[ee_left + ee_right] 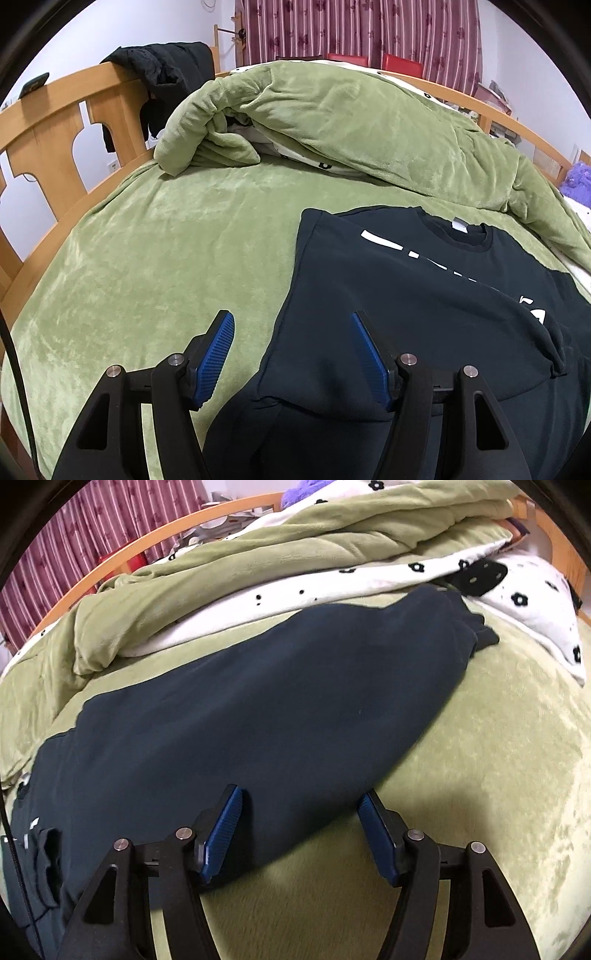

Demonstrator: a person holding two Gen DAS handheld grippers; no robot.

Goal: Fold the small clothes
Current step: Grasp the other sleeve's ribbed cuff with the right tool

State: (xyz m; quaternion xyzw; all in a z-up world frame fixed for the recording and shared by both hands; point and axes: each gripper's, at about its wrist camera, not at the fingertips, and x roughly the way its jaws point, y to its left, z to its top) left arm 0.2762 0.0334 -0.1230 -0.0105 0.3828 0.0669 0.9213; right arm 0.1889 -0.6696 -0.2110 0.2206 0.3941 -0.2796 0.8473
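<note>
A black T-shirt [406, 288] with white print and a round collar [466, 236] lies flat on the green bed cover [166, 258]. Its left side is folded in, and a sleeve lies across the lower right. My left gripper [291, 317] is open just above the shirt's left edge: one blue pad [216, 354] is over the cover, the other [371, 358] over the cloth. In the right wrist view the same shirt [258, 701] stretches away to a bunched end [474, 627]. My right gripper [301, 794] is open over its near edge, holding nothing.
A heaped green quilt [332, 122] fills the far side of the bed. White flower-print bedding [528, 602] lies at the far right. A wooden bed rail [55, 122] with a black garment [162, 70] draped over it runs along the left. Striped curtains [362, 29] hang behind.
</note>
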